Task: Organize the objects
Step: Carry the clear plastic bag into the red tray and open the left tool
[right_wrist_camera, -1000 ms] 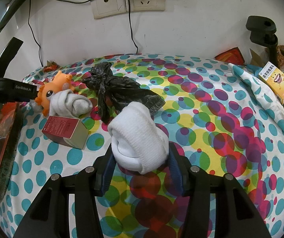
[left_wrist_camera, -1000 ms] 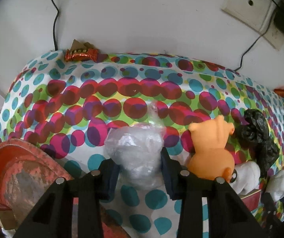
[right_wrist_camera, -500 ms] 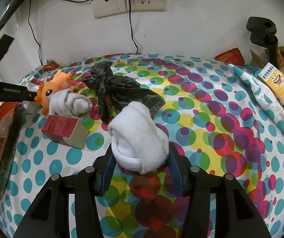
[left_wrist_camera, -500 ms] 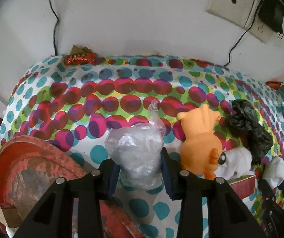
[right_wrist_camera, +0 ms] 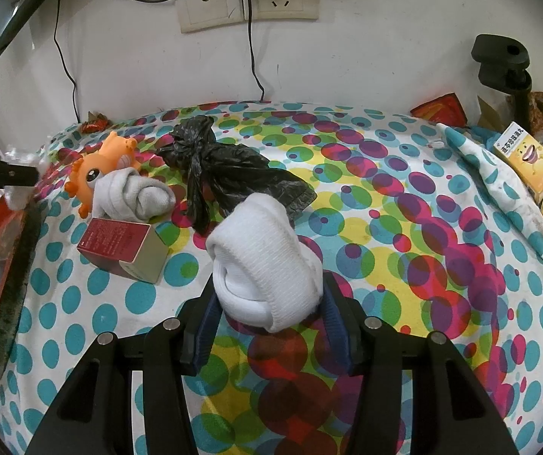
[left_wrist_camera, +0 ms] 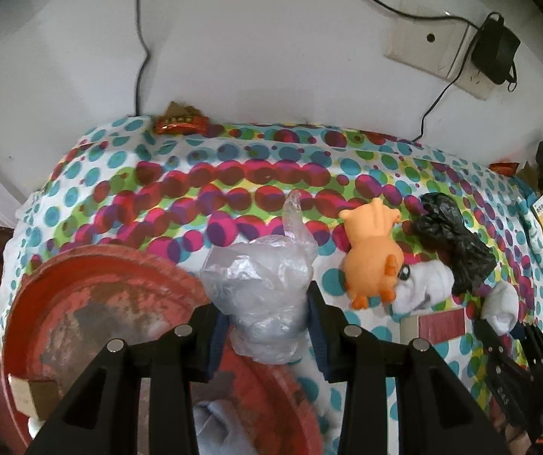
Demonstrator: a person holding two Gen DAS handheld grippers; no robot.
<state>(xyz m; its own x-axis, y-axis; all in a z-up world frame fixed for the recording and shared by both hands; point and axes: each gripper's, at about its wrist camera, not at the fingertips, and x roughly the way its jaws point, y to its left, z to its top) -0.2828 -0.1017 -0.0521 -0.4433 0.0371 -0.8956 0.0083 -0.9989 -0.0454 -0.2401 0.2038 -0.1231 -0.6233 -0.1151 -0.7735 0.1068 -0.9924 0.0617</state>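
Left wrist view: the left claw (left_wrist_camera: 267,324) pinches a crumpled clear plastic bag (left_wrist_camera: 262,288) at lower centre, above the red tray (left_wrist_camera: 93,295). Right wrist view: the right claw (right_wrist_camera: 269,316) grips a rolled white sock (right_wrist_camera: 263,261) at centre, over the dotted surface (right_wrist_camera: 404,265).

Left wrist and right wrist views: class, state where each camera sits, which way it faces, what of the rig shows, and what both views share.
Left wrist: sits behind the left gripper, facing the wall across the red tray; its fingers clamp a clear plastic bag.
Right wrist: sits behind the right gripper, facing the wall sockets; its fingers clamp a rolled white sock.
Shared: orange toy, black bag, red box.
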